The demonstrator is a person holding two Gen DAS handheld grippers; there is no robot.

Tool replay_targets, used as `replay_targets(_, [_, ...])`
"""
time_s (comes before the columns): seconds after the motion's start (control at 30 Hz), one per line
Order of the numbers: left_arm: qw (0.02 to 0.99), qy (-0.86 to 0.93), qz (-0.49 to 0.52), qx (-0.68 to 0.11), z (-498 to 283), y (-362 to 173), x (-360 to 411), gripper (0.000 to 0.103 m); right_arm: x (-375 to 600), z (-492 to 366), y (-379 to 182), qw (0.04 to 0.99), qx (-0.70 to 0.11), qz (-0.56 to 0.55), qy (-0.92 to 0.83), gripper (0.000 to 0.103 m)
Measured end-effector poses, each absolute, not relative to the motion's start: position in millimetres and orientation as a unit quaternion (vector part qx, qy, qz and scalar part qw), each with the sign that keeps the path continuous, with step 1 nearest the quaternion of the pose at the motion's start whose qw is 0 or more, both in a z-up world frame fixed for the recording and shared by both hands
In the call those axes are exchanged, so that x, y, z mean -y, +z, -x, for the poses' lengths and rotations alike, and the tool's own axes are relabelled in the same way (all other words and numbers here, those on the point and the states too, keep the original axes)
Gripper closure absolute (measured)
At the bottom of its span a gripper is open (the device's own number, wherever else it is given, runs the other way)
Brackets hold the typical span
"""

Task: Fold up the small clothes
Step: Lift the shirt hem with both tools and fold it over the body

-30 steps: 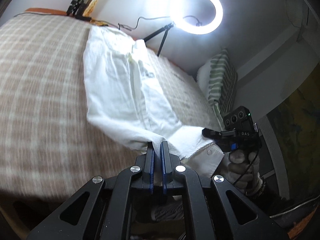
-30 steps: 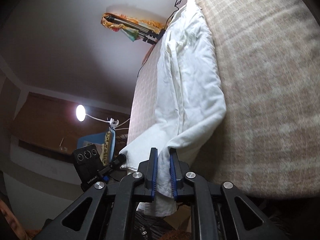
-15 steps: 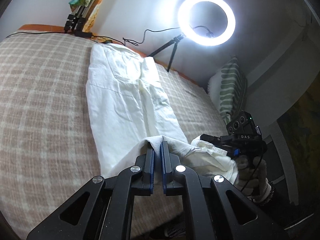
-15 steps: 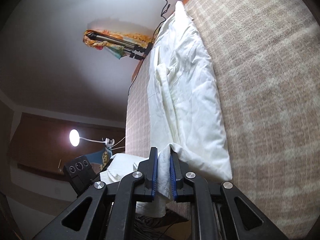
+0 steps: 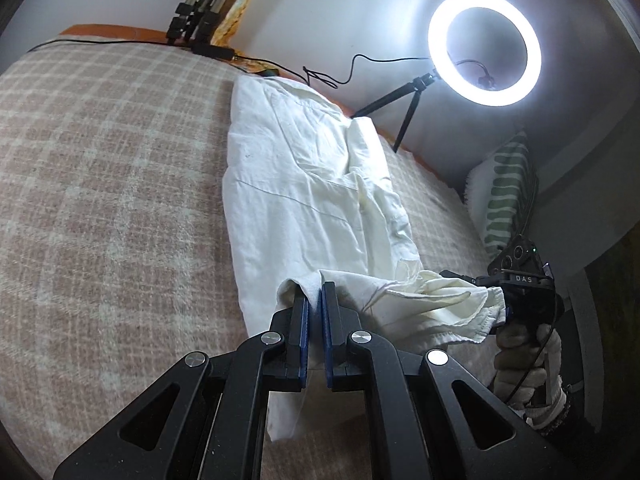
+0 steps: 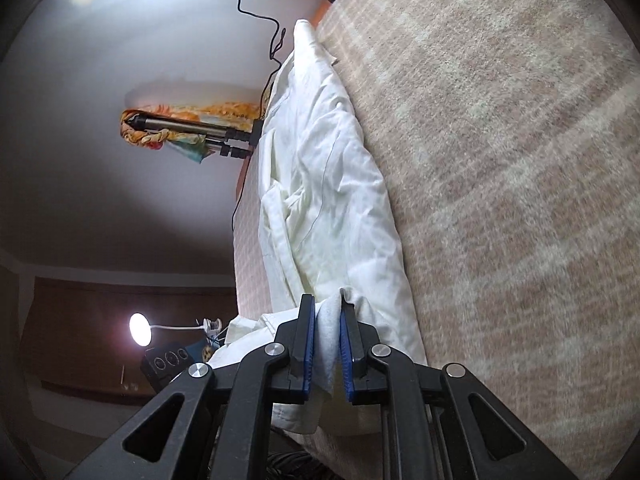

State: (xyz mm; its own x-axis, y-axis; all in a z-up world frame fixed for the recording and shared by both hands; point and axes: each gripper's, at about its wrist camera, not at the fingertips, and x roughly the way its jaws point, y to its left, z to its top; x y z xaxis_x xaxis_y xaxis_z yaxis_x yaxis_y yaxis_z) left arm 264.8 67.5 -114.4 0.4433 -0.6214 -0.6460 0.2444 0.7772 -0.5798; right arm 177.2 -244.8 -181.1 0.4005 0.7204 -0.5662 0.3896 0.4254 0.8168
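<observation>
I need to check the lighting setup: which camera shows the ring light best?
The left wrist view. There the ring light shows as a whole lit circle on its small tripod, at the far edge of the bed. The right wrist view catches only a bright arc of it, cut off at the top-left corner.

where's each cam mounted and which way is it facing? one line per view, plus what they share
Left wrist: sits on the left claw, looks along its fingers over the white garment on the checked bed cover towards the ring light; shows the right claw and gloved hand.
Right wrist: sits on the right claw, rolled sideways, looks along the garment and bed cover; the other device shows, no hand.
Shared: garment, bed cover, each claw shut on the garment's near edge.
</observation>
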Motion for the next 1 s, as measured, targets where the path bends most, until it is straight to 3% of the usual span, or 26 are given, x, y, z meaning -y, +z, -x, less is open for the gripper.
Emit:
replay_targets(0.13, [0.822,-0.259,0.204,-0.465,-272,-117,-66,0.098,246,-187,-186,0.649,-0.539,-0.523,0.121,0.088])
replay_targets(0.27, [0.814,-0.245,0.211,-0.482,-280,-117,-66,0.092,259,-188,-189,0.634,-0.532,-0.548,0.122,0.067])
replay_targets(0.37, [0.812,-0.241,0.219,-0.485,-283,-112,-70,0.087,273,-186,-174,0.659,-0.513,-0.536,0.123,0.063])
replay_targets(0.43, [0.813,-0.245,0.221,-0.479,-284,-107,-72,0.076,281,-184,-162,0.684,-0.504,-0.513,0.123,0.063])
replay_targets(0.47, [0.819,-0.242,0.220,-0.472,-284,-104,-72,0.058,282,-183,-156,0.697,-0.502,-0.497,0.124,0.063])
replay_targets(0.5, [0.825,-0.237,0.220,-0.464,-284,-101,-74,0.051,282,-183,-151,0.709,-0.504,-0.477,0.124,0.063])
replay_targets(0.77, [0.829,-0.273,0.208,-0.442,-288,-82,-79,0.051,242,-190,-127,0.793,-0.517,-0.293,0.135,0.064])
replay_targets(1.0, [0.815,-0.250,0.197,-0.484,-286,-121,-82,0.051,235,-210,-153,0.779,-0.550,-0.273,0.127,0.064])
